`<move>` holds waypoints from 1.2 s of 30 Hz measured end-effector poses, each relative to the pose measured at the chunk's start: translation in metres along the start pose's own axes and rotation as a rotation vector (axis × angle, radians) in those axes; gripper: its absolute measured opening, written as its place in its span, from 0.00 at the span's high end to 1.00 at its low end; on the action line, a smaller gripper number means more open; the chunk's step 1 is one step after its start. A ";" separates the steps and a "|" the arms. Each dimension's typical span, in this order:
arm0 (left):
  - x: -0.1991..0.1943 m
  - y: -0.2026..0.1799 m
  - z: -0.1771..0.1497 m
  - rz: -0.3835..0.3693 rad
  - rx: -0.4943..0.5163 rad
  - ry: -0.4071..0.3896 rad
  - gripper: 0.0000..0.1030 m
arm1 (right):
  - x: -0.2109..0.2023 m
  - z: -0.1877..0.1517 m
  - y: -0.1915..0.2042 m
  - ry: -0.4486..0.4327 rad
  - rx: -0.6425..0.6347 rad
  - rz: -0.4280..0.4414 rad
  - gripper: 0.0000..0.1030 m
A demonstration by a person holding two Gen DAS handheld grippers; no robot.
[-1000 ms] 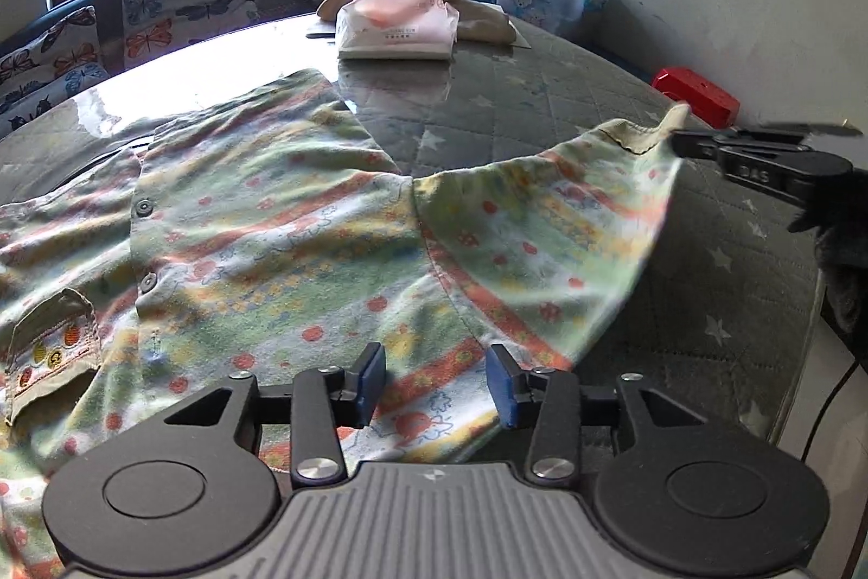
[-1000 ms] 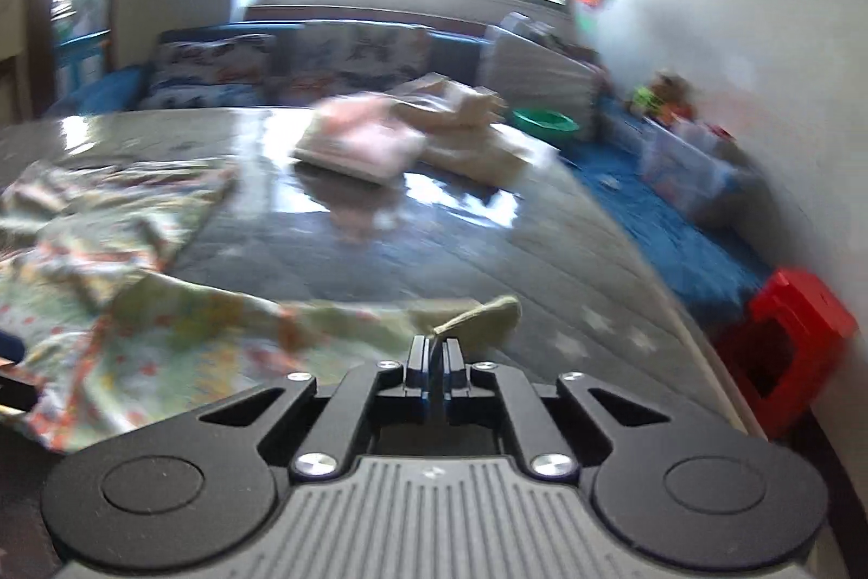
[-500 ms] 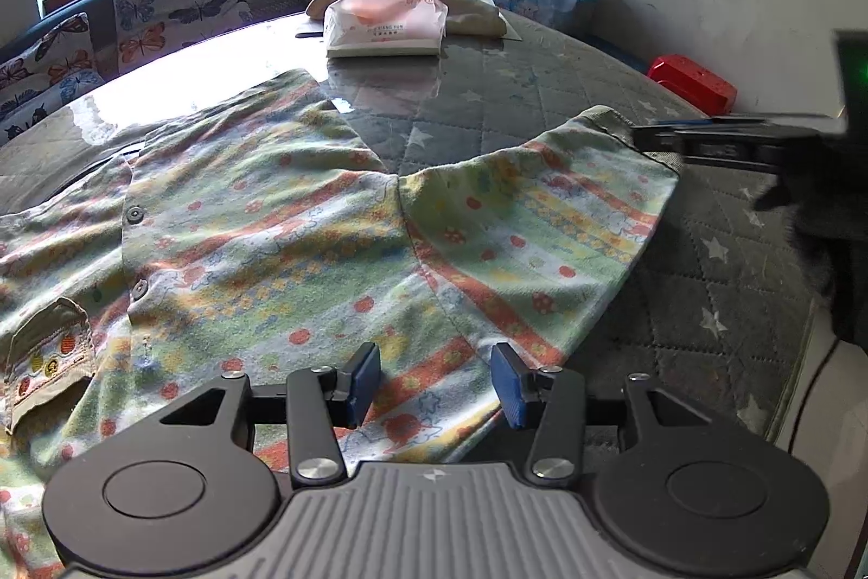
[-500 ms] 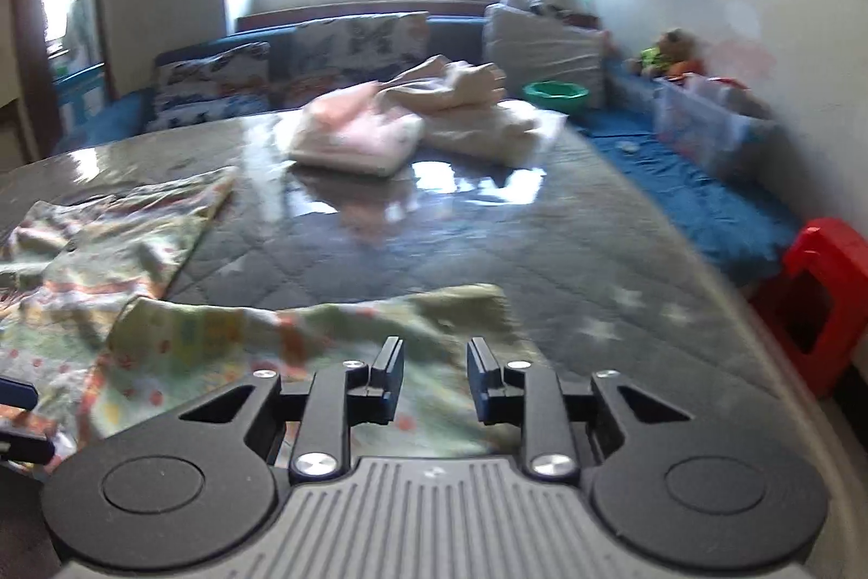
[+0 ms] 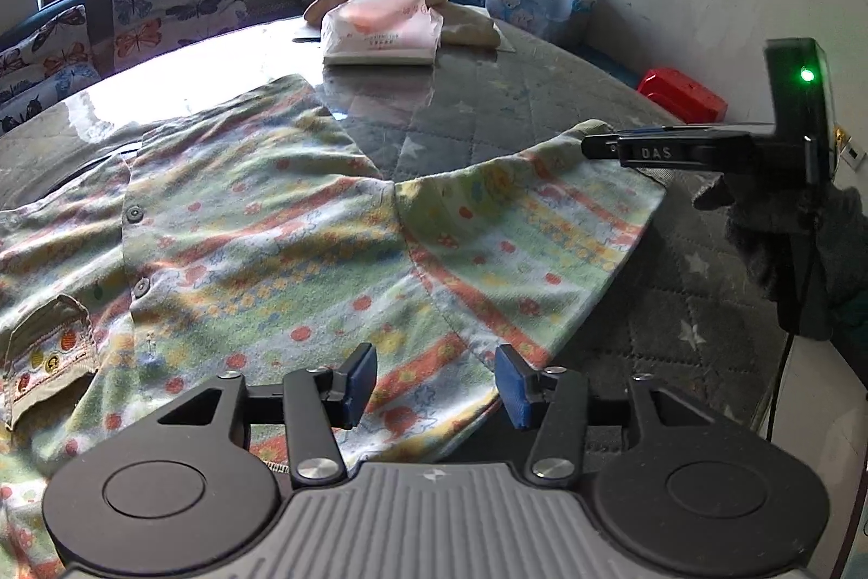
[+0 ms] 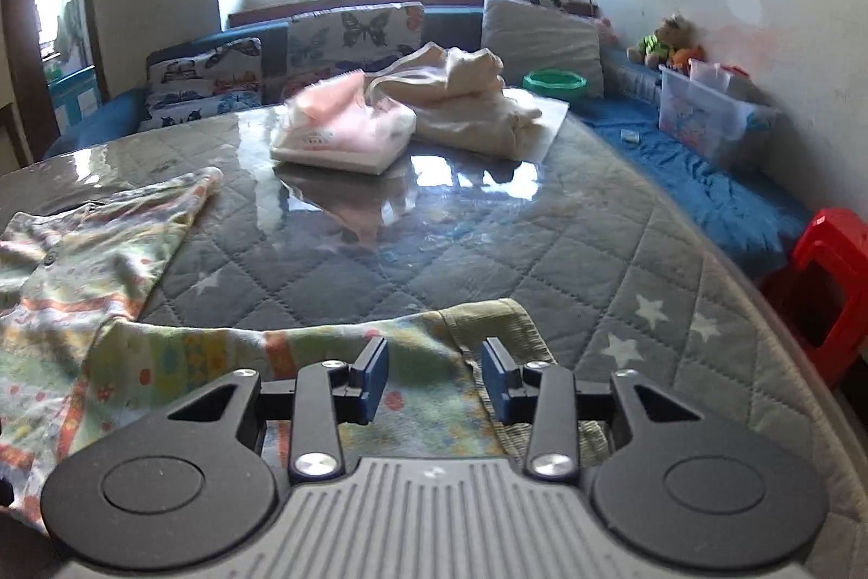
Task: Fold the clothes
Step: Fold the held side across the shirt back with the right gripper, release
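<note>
- Patterned shirt [image 5: 282, 253] lies spread on the quilted grey table top [image 5: 488, 128]: pastel stripes with small red flowers, button placket to the left, patch pocket [image 5: 49, 351] at the lower left.
- One sleeve [image 5: 531, 221] is stretched out to the right, lying flat; its olive cuff [image 6: 488, 324] sits near the table's right edge.
- Left gripper [image 5: 436, 383]: jaws partly apart and just been opening further. Blue pads stand either side of the shirt's lower hem area; the fabric lies under and between them, not pinched.
- Right gripper [image 6: 435, 375]: jaws have just been opening, now partly apart. The sleeve end lies flat beneath the gap, and neither pad presses on it.
- In the left wrist view, the right gripper's finger tip shows at the sleeve cuff; a gloved hand [image 5: 786, 242] holds it, and a green light glows on its housing.
- At the far end of the table: a folded pink garment [image 6: 347, 134] beside a cream-coloured heap [image 6: 472, 107], well apart from the shirt.
- Past the table on the right: a red stool [image 6: 824, 286] and a clear storage bin [image 6: 705, 118] against the wall.
</note>
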State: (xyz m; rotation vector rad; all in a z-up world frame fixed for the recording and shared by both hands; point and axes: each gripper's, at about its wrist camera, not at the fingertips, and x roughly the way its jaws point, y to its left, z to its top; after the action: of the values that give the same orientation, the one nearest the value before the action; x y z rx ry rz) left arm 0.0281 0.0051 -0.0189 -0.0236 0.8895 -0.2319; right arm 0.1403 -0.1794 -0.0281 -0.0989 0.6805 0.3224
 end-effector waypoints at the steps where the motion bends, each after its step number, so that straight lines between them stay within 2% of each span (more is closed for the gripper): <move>1: 0.001 0.000 -0.001 -0.001 -0.001 0.004 0.49 | -0.003 -0.001 0.002 -0.001 -0.007 0.015 0.61; 3: 0.003 0.001 -0.004 -0.005 -0.009 0.012 0.48 | -0.007 -0.004 0.007 0.006 -0.021 0.041 0.56; 9: -0.011 0.002 -0.008 -0.008 -0.024 -0.008 0.47 | -0.010 -0.015 0.015 0.040 -0.054 0.035 0.54; 11: -0.017 0.004 -0.009 -0.004 -0.033 -0.017 0.45 | -0.016 -0.014 0.020 0.030 -0.064 0.057 0.53; 16: -0.027 0.015 -0.011 0.048 -0.079 -0.030 0.38 | -0.031 -0.014 0.046 0.015 -0.102 0.156 0.47; 18: -0.030 0.019 -0.014 0.062 -0.091 -0.034 0.34 | -0.034 -0.016 0.059 0.014 -0.120 0.203 0.42; 21: -0.031 0.024 -0.022 0.068 -0.109 -0.024 0.33 | -0.036 -0.022 0.078 0.025 -0.157 0.258 0.41; 25: -0.031 0.027 -0.034 0.058 -0.139 -0.012 0.31 | -0.034 -0.031 0.087 0.054 -0.186 0.258 0.41; 29: -0.043 0.031 -0.042 0.042 -0.151 -0.039 0.29 | -0.035 -0.035 0.085 0.068 -0.192 0.240 0.39; 36: -0.086 0.088 -0.057 0.146 -0.313 -0.140 0.33 | -0.034 -0.032 0.084 0.075 -0.192 0.238 0.37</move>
State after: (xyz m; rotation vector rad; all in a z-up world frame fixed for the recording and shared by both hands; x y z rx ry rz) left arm -0.0517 0.1135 0.0006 -0.2615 0.7765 0.0469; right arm 0.0685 -0.1147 -0.0303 -0.2144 0.7361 0.6151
